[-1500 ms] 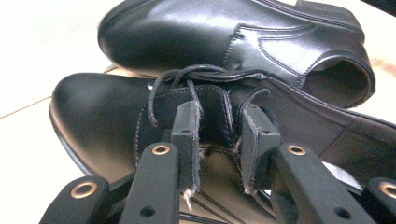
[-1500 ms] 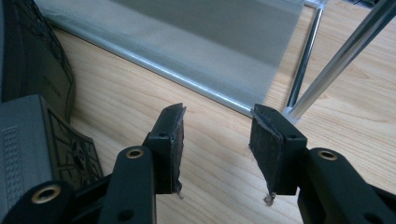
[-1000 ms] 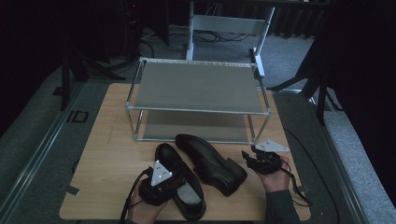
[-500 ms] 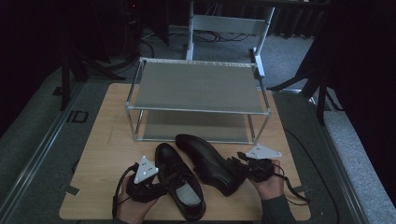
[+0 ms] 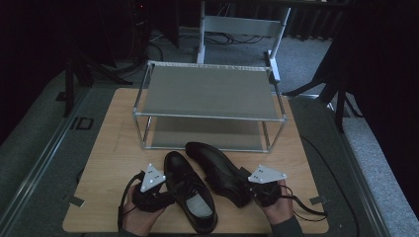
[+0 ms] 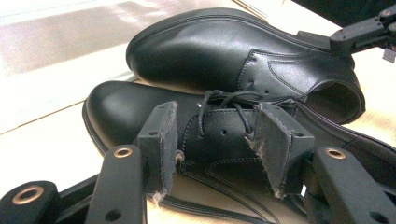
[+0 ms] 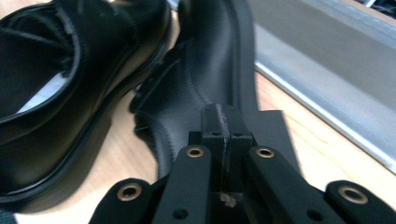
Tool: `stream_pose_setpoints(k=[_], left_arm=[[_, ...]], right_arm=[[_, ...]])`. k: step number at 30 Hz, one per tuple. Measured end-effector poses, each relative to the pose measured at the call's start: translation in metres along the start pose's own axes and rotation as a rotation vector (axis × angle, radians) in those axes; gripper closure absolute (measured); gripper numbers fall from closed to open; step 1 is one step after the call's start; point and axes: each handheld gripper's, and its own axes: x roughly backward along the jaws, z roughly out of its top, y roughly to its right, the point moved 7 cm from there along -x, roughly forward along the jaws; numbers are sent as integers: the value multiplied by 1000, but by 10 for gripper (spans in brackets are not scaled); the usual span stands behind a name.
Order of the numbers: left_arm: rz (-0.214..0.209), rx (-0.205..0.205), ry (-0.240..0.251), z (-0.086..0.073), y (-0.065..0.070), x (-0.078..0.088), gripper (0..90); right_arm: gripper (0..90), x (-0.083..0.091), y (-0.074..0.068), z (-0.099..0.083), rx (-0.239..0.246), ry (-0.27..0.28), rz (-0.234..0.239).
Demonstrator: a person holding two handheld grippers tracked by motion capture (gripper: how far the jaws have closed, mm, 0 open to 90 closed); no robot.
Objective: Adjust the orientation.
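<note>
Two black leather shoes lie on the wooden table in front of a metal rack. The laced shoe stands upright. My left gripper sits at its left side, open; its jaws have just been opening, and the pads stand on either side of the laces without touching. The other shoe lies on its side, its sole facing my right gripper. That gripper's jaws have just been closing; the pads now meet, with nothing between them, at the heel.
A two-shelf metal rack stands behind the shoes; the edge of its lower shelf is close on the right. A grey chair frame stands beyond the table. Bare wood lies at the left and along the front edge.
My left gripper slid left, off the laced shoe to its side, and its jaws widened. My right gripper moved left and nearer to me, to the other shoe's heel, and its jaws came together.
</note>
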Motion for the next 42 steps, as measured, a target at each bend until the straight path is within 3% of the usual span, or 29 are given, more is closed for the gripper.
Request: stream_pose_setpoints(k=[5,9,16,21,23,25,29,30,31,32,34,36,38,42], left_arm=[[1,3,-7,-2,-1,-2,502],[3,6,-18,-4,-2,-4,502],[2,5,-24,-5,-1,-7,502],[2,7,-27,-6,-2,-8,502],[4,8,-27,-6,-3,-8,502],[4,11,-29,-6,-4,-9,501],[4,10,-32,-7,-4,-9,501],[4,9,-32,-7,-3,-9,501],[4,9,-31,-7,-3,-9,501],[4,9,-31,-7,-3,-9,501],[5,9,-34,-7,-4,-10,501],[5,9,-35,-7,-4,-10,501],[4,7,-38,-8,-3,-11,500],[7,3,-37,-8,-2,-12,501]], right_arm=[[900,-5,2,-4,-12,-18,-23],[900,-6,10,-6,-22,-43,-76],[900,-6,21,-5,-42,-27,-92],[900,-10,50,0,-75,-35,-155],[900,-11,54,1,-82,-42,-161],[900,-16,68,0,-103,-61,-180],[900,-24,90,-4,-161,-75,-176],[900,-24,90,-4,-161,-75,-176],[900,-27,99,-7,-199,-65,-154],[900,-27,99,-7,-199,-65,-154],[900,-28,112,-13,-244,-66,-152],[900,-26,117,-16,-241,-82,-187],[900,-23,118,-16,-239,-79,-192],[894,-8,116,-8,-222,-34,-222]])
